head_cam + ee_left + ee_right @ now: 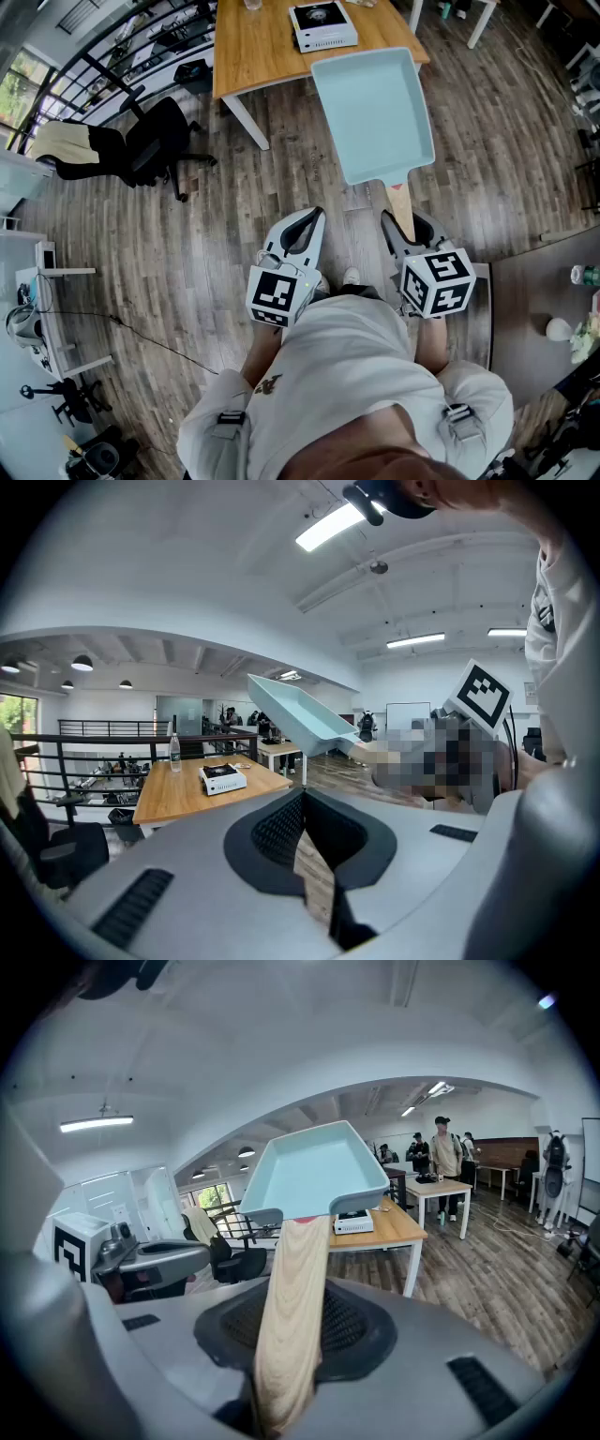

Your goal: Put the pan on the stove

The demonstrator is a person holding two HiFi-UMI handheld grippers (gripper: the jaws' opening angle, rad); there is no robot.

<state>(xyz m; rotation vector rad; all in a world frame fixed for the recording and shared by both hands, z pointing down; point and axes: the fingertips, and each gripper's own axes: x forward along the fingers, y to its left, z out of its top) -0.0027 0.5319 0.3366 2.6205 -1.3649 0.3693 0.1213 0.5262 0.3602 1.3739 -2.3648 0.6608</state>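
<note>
No word, number or brand can be read anywhere. The cube (277,295) on the left gripper (305,225) and the cube (439,279) on the right gripper (405,225) carry only black-and-white square markers, not letters. Print on the white stove (323,25) is too small to make out, and a small emblem (267,384) on the person's shirt is illegible

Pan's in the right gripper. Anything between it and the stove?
Nothing visible. The pale blue rectangular pan, held by its wooden handle in the right gripper, hangs short of the white tabletop stove, whose top looks bare.
</note>
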